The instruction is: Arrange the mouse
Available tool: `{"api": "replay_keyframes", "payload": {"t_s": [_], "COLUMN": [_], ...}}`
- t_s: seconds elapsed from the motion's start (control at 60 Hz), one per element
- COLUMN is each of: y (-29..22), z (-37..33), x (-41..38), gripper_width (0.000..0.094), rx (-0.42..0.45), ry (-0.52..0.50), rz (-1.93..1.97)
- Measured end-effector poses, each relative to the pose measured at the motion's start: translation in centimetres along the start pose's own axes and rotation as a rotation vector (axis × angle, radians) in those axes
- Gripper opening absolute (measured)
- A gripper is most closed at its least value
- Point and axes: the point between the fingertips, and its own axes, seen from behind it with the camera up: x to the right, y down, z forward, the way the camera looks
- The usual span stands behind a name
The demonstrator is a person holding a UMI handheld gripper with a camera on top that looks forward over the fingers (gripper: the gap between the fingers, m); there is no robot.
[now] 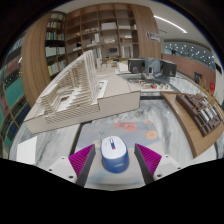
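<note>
A white and blue computer mouse (113,152) lies on a light grey surface (135,172), between the two fingers of my gripper (113,160). The purple pads (74,161) stand on either side of it with a small gap at each side. The gripper is open and the mouse rests on its own on the surface, pointing away from me.
A large white architectural model (80,95) fills the table just beyond and to the left. Small orange marks (150,133) lie on the tabletop ahead. A wooden table (196,112) stands to the right. Bookshelves (105,25) line the back wall.
</note>
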Motion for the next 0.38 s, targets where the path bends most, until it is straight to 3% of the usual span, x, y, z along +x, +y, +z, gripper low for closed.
{"api": "replay_keyframes", "payload": {"t_s": [0.15,0.383], "y": [1.5,10.8], "z": [-8.9,-20.9], "x": [0.6,4.1], "gripper_width": [0.08,0.0803], "rx": [0.061,0.088], "ry": [-0.033,-0.085], "rz": [0.0,0.184]}}
